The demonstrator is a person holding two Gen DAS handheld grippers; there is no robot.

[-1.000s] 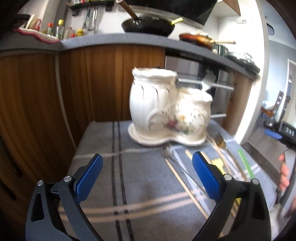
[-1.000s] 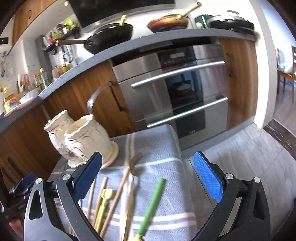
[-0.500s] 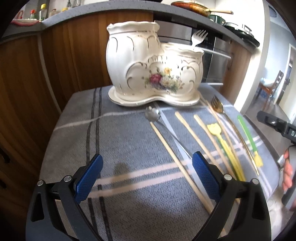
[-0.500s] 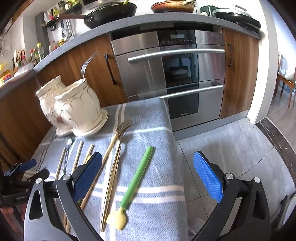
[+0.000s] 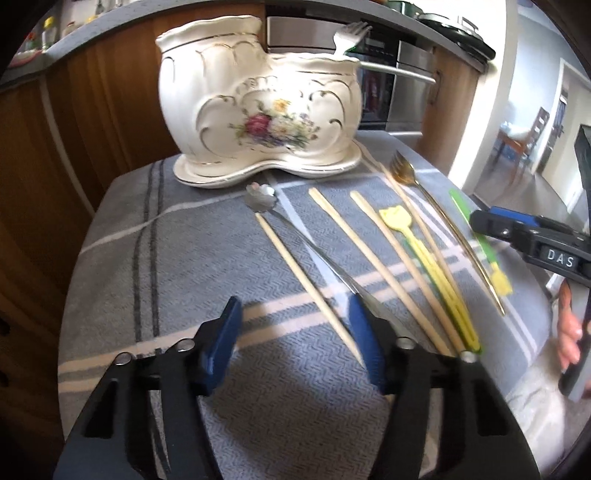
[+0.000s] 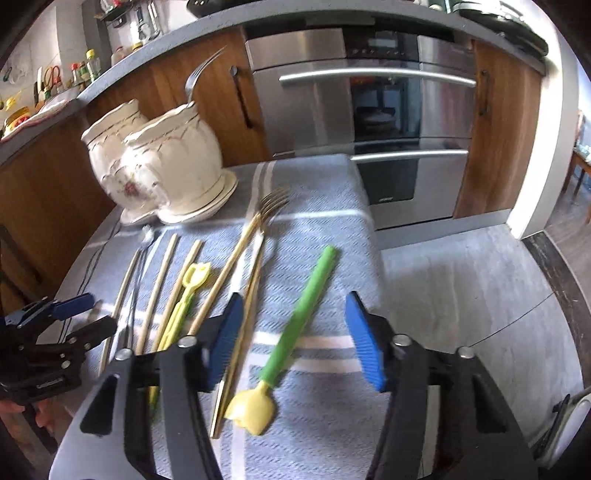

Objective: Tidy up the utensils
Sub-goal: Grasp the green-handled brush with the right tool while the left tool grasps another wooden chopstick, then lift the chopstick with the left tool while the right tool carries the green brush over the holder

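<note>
A cream ceramic holder [image 5: 258, 107] with flower print stands at the back of the grey striped cloth [image 5: 166, 240], with a silver fork [image 5: 349, 35] in its right pot. Several utensils lie in a row: a silver spoon [image 5: 260, 197], wooden chopsticks [image 5: 306, 280], a yellow fork pick [image 5: 417, 243], a gold fork [image 5: 404, 171] and a green-handled yellow spatula [image 6: 295, 332]. My left gripper [image 5: 295, 343] is open and empty, low over the leftmost chopstick's near end. My right gripper [image 6: 293, 339] is open and empty, straddling the green handle.
A stainless oven [image 6: 373, 110] and wooden cabinets [image 5: 92, 110] stand behind the table. The cloth's right edge [image 6: 369, 229] drops to a grey floor mat [image 6: 461, 295]. The holder also shows in the right wrist view [image 6: 162, 166], and my left gripper at lower left [image 6: 48, 332].
Both grippers have lowered and tilted down toward the utensils. Their jaws have narrowed but remain open. The utensils have not moved.
</note>
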